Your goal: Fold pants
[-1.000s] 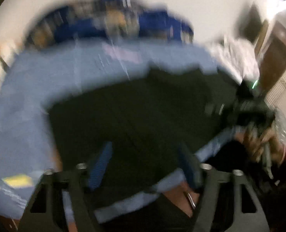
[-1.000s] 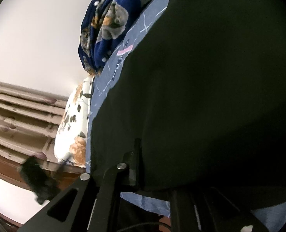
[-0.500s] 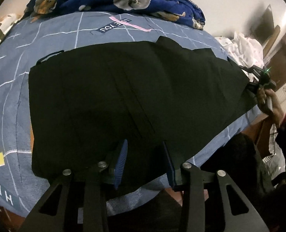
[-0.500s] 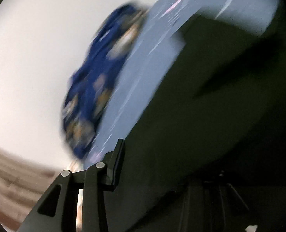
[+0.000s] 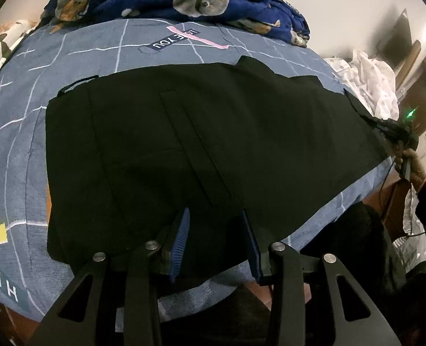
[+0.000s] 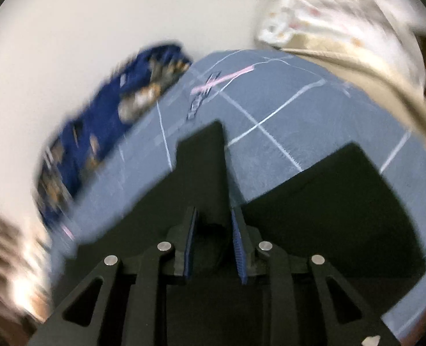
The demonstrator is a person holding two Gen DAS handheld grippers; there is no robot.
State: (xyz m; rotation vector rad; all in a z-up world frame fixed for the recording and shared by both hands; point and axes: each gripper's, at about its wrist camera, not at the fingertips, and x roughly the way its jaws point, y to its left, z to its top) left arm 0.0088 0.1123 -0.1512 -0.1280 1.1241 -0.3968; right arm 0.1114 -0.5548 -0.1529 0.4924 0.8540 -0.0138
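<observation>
While the black pants (image 5: 207,150) lie flat across the bed (image 5: 20,121), long axis left-right, my left gripper (image 5: 215,242) hovers open over their near edge and my right gripper (image 6: 213,245), half-closed, seems to pinch the leg end.

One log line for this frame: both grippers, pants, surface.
left gripper: open, above near edge of pants | right gripper: shut on pants at the far end | pants: flat on blue bedsheet
</observation>
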